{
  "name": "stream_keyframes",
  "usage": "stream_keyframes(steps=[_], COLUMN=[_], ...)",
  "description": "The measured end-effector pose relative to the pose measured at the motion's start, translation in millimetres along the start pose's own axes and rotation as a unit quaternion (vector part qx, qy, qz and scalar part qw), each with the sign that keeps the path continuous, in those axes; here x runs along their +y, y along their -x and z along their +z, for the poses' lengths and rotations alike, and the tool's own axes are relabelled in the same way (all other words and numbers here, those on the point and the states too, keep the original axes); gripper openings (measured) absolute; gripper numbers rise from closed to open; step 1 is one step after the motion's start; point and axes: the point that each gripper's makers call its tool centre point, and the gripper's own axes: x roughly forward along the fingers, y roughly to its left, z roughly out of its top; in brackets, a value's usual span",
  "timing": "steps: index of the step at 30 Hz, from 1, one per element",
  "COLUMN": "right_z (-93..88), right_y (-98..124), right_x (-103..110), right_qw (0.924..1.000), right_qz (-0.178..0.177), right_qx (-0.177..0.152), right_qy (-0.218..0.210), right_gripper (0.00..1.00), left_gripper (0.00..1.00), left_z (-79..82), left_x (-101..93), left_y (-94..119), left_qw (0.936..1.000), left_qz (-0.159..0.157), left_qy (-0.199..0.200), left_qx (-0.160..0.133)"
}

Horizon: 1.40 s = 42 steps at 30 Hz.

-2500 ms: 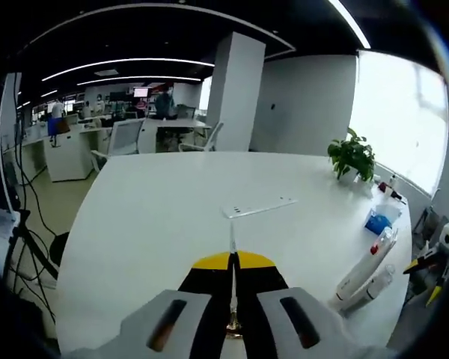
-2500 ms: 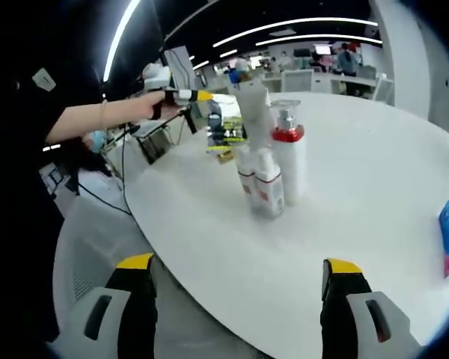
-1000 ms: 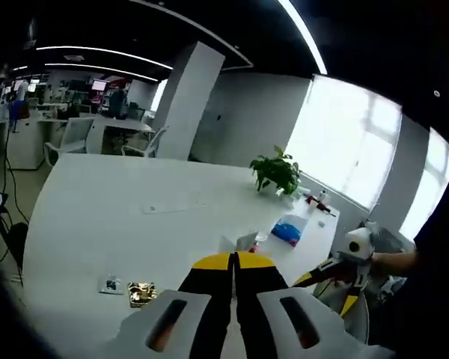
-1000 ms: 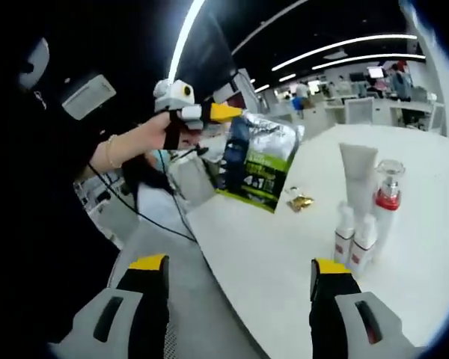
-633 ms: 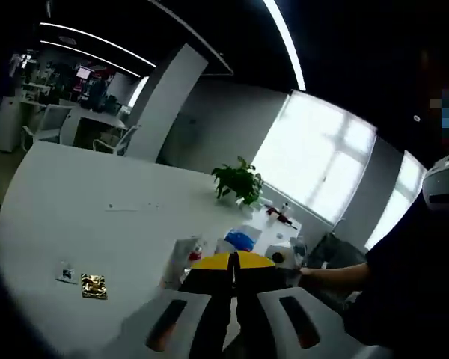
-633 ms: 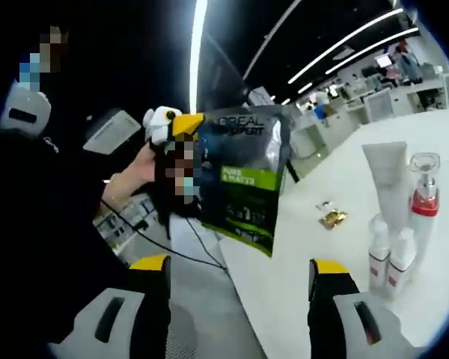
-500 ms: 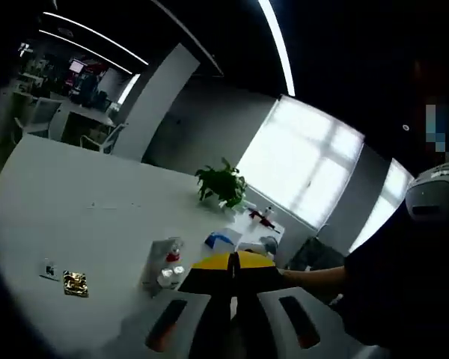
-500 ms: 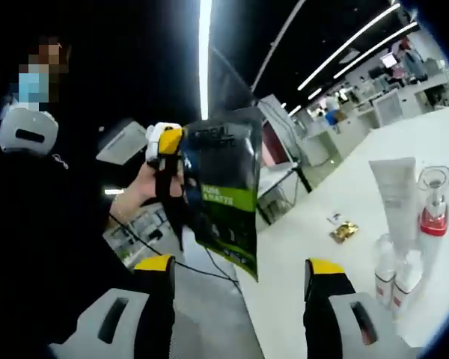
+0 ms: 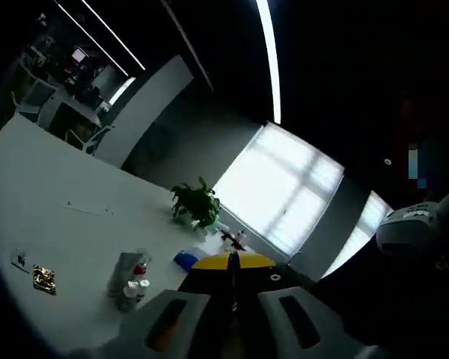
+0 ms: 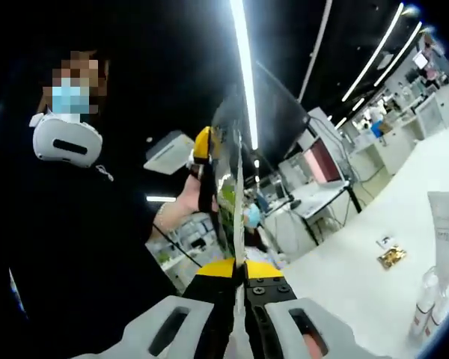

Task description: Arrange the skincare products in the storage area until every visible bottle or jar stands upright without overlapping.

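In the left gripper view, the left hand-held gripper (image 9: 233, 259) has its yellow-tipped jaws pressed together, raised well above the white worktop (image 9: 37, 202). What they pinch cannot be told from here. Down on the worktop, left of the jaws, a small cluster of skincare bottles (image 9: 129, 275) stands upright and close-packed, with a gold sachet (image 9: 43, 278) further left and a potted plant (image 9: 194, 205) at the far side. The risk I judge from this view: the camera looks far above the bottles, so any lowering is done nearly blind and could knock the tight cluster over.

In the right gripper view, the right hand-held gripper (image 10: 242, 271) is closed on the lower edge of a dark pouch (image 10: 230, 196), seen almost edge-on, while the other hand-held gripper grips its upper edge by the person's hand (image 10: 188, 196). The tube (image 10: 447, 218) and small bottles stand at the far right on the worktop. With 2 grips on 1 thin pouch, pulling apart or twisting could tear it or slip it free; a limp pouch may also not stand once released, flopping onto the bottles.
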Motion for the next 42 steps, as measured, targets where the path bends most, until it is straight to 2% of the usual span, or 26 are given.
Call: stream_keyframes(steps=[2,7,8,10,12,14,15,18,20,22,25,26,28,33,36,39,41,42], right_z=[2.1,2.1,1.8,2.1,6.7,12.5,13.5,13.2,11.0,9.6,6.7,4.4,1.5,-1.4,-9.4,-18.0,-24.3,-26.5], right_y=[2,8,9,11,13,16,17,17,17,16,14,13,10,6,4,4,2,2], right_x=[6,8,6,6,5,5,5,4,5,6,6,6,8,10,8,3,-1,-3], right_qw=[0.9997,0.9982,0.9981,0.998,0.9974,0.9967,0.9969,0.9966,0.9965,0.9965,0.9962,0.9962,0.9964,0.9964,0.9959,0.9945,0.9934,0.9929], right_qz=[0.008,-0.002,-0.008,-0.017,-0.023,-0.03,-0.036,-0.046,-0.046,-0.045,-0.046,-0.047,-0.044,-0.038,-0.042,-0.052,-0.06,-0.063], right_qx=[0.0,0.003,0.004,0.003,-0.011,-0.025,-0.023,-0.019,-0.016,-0.017,-0.014,-0.009,-0.002,0.009,0.031,0.047,0.058,0.061], right_qy=[-0.022,-0.059,-0.06,-0.06,-0.068,-0.071,-0.066,-0.065,-0.067,-0.068,-0.073,-0.072,-0.073,-0.076,-0.074,-0.078,-0.078,-0.08], right_gripper=[0.0,0.0,0.0,0.0,0.0,0.0,0.0,0.0,0.0,0.0,0.0,0.0,0.0,0.0,0.0,0.0,0.0,0.0], left_gripper=[0.0,0.01,0.01,0.02,0.13,0.26,0.27,0.26,0.25,0.26,0.23,0.21,0.21,0.19,0.19,0.08,0.0,0.0], left_z=[1.7,-0.6,-1.1,-3.5,-6.9,-14.2,-17.1,-32.4,-47.9,-59.8,-81.7,-87.7,-93.7,-108.3,-112.5,-111.1,-111.9,-111.6], left_x=[3.8,9.1,11.8,12.7,13.5,21.6,25.0,31.3,39.0,45.5,51.2,51.3,53.1,59.8,61.6,68.4,72.9,72.0], left_y=[0,-3,-4,-5,-6,-4,-3,4,7,10,14,15,17,23,27,33,37,38], left_qw=[0.9999,0.9994,0.9986,0.9982,0.9978,0.9973,0.9971,0.998,0.9979,0.9974,0.9964,0.996,0.9948,0.9912,0.9886,0.9848,0.9851,0.9853], left_qz=[0.008,0.022,0.027,0.03,0.031,0.051,0.058,0.057,0.064,0.072,0.072,0.068,0.065,0.063,0.063,0.069,0.078,0.074], left_qy=[-0.002,-0.025,-0.045,-0.053,-0.058,-0.053,-0.049,-0.028,-0.004,0.001,0.042,0.057,0.078,0.116,0.137,0.159,0.151,0.152], left_qx=[-0.005,-0.001,-0.001,0.001,0.002,0.001,-0.002,0.004,0.008,0.009,0.015,0.009,-0.003,0.0,-0.004,-0.02,-0.023,-0.024])
